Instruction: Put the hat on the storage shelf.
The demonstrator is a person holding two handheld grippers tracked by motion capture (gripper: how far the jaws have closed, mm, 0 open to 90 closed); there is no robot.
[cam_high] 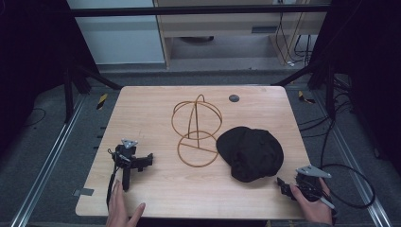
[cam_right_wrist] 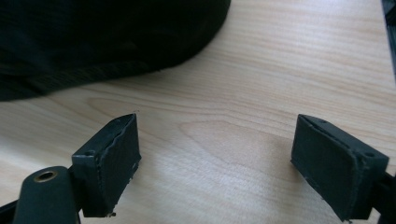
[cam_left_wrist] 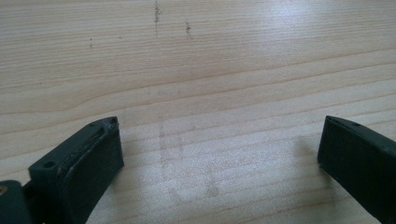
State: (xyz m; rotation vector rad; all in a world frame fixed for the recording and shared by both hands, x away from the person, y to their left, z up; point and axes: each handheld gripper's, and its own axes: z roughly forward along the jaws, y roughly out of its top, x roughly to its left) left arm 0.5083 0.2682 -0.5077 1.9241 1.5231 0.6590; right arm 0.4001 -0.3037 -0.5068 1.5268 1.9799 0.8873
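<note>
1. Table [cam_high: 156, 189] mid-frame; wire stand [cam_high: 196, 131] at its centre.
2. Cap [cam_high: 250, 152] just right of stand, touching its base ring.
3. Disc [cam_high: 233, 98] above the cap, near table's far edge.
4. Left gripper [cam_high: 128, 160] lower left; right gripper [cam_high: 302, 182] lower right, below cap.

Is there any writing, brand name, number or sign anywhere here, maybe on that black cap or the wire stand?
None can be read.
Black fabric cap: no logo or lettering shows.
Brown wire hat stand: bare wire.
Light wooden table: wood grain and faint scuffs, no text.
Yellow-and-black striped floor markers: stripes, no words.
</note>
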